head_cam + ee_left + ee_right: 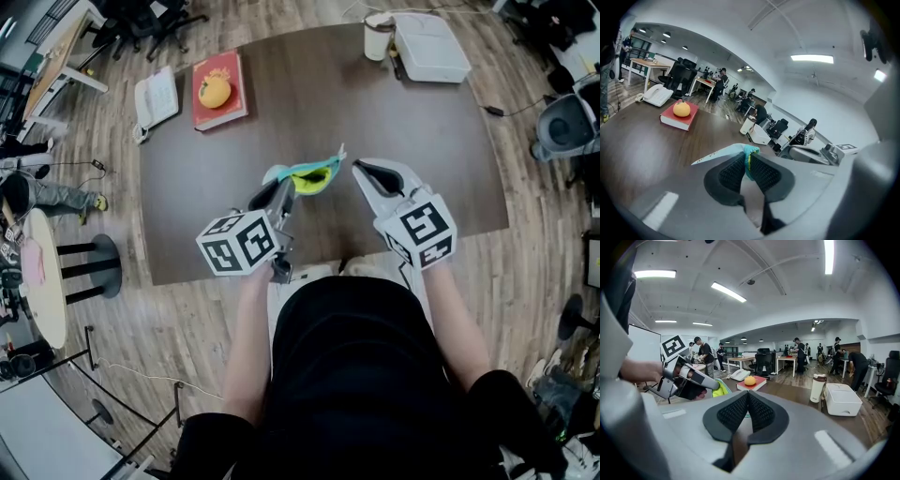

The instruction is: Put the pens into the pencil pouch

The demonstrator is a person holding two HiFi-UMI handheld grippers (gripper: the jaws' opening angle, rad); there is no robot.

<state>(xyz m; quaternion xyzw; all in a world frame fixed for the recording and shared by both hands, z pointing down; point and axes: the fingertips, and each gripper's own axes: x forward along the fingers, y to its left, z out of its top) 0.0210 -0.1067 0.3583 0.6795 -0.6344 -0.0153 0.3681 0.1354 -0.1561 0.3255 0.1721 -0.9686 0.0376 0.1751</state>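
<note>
At the table's (206, 216) far left corner lie a white telephone (156, 99) and a red book (234, 108) with an orange (215, 91) resting on it. None of these belongs to the task.

By the middle of the near edge, the left gripper (284, 187) reaches forward from the person's bare forearm and tilts a little downward. Its pads are pinched on the left rim of the teal pencil pouch (314, 176), and the fabric is squeezed between them. The pouch looks to be lifted just clear of the wood. Its mouth gapes enough to show a yellow-green lining.

Just beside the pouch's pointed right end is the right gripper (361, 170). It angles inward toward its partner at the same shallow downward slant. Its jaws are pressed together, and its own view shows nothing between them.

At the far right corner stand a pale tumbler (377, 36) and a white box (431, 47).

No pen shows anywhere on the table or in either gripper. The pens are probably already inside, though the pouch's contents cannot be seen. What seems left is closing the mouth and setting the pouch down.
</note>
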